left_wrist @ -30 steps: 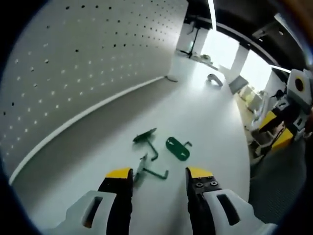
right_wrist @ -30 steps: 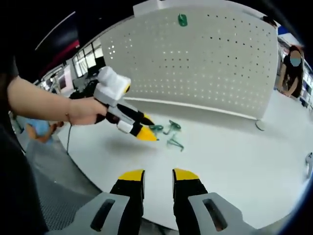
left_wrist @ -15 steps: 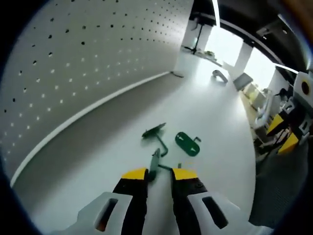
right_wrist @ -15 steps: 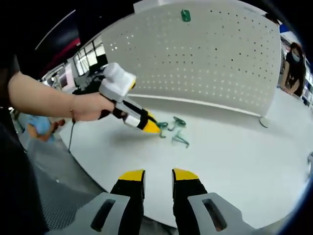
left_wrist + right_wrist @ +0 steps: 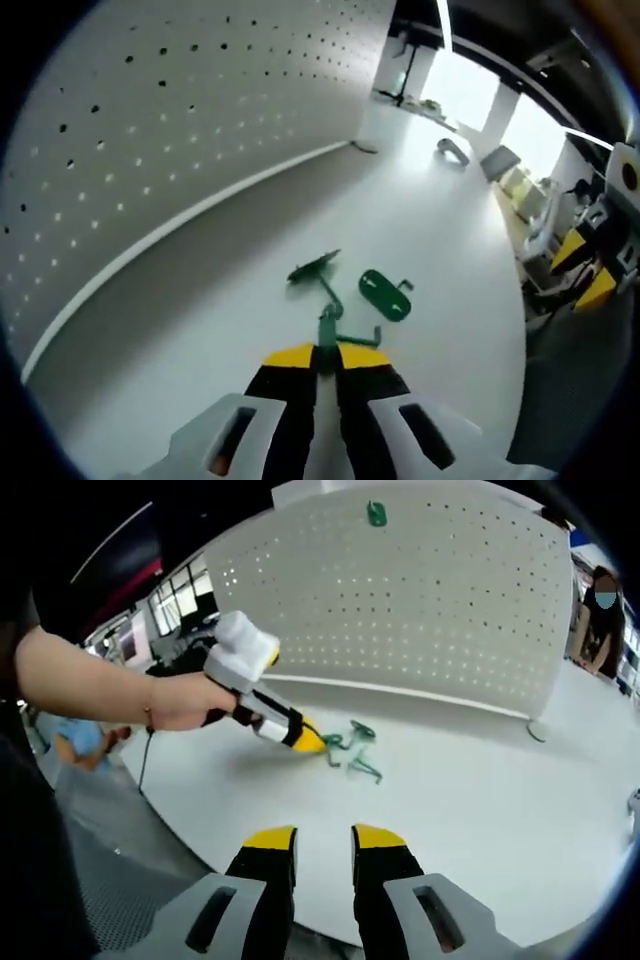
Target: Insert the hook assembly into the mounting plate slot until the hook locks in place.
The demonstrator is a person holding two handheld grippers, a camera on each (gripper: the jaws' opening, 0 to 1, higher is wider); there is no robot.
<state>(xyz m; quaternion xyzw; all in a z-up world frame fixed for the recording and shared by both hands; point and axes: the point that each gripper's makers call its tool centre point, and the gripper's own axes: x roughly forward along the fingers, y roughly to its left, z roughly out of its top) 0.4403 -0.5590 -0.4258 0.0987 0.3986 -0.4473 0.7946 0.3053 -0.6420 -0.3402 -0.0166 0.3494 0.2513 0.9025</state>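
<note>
My left gripper (image 5: 326, 355) is shut on a green hook piece (image 5: 328, 326) lying on the white table (image 5: 440, 230). Just beyond it lie a second green hook with a flat plate (image 5: 314, 271) and an oval green mounting plate (image 5: 385, 295). In the right gripper view a hand holds the left gripper (image 5: 312, 743) with its tip down at the cluster of green parts (image 5: 358, 750). My right gripper (image 5: 322, 838) hovers well back from them, open with nothing between its fingers. It also appears at the right edge of the left gripper view as the right gripper (image 5: 582, 270).
A white pegboard (image 5: 420, 600) stands upright behind the parts, with one green piece (image 5: 375, 515) hung near its top. A grey object (image 5: 452, 151) lies at the table's far end. A person (image 5: 598, 615) stands at the right. The table's edge drops to grey floor (image 5: 130, 850).
My left gripper has shut from wide open onto the nearest green hook piece, which now stands between its jaws. The right gripper has stayed where it was.
</note>
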